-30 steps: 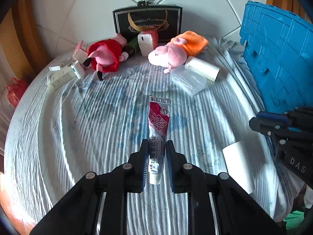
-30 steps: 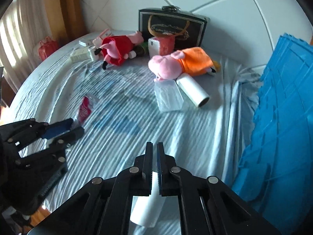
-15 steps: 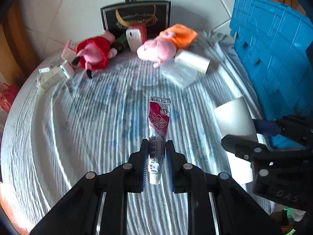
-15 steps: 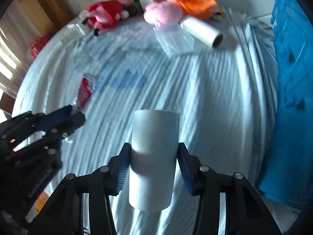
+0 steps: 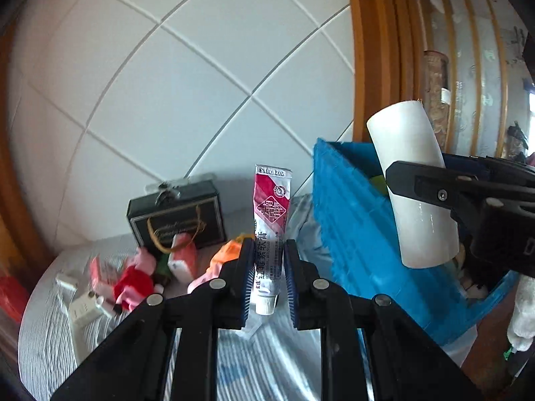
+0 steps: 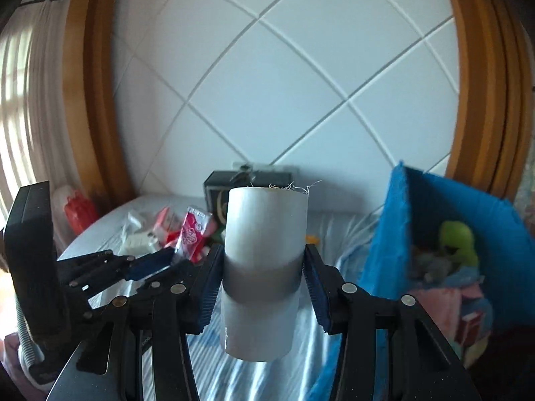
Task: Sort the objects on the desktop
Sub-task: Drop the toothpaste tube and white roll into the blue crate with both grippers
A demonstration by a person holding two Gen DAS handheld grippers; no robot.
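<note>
Both hand-held grippers are clamped: left on a red-and-white toothpaste tube, right on a white paper roll. Blue crate contents look blurred; only the right view shows inside.

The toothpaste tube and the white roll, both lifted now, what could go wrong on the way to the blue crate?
The left gripper pinches the toothpaste tube only near its cap, so the long upper part could swing or slip. The right gripper holds the smooth white roll mid-body; it might slide. Both sit close beside the blue crate, so they could collide.
</note>
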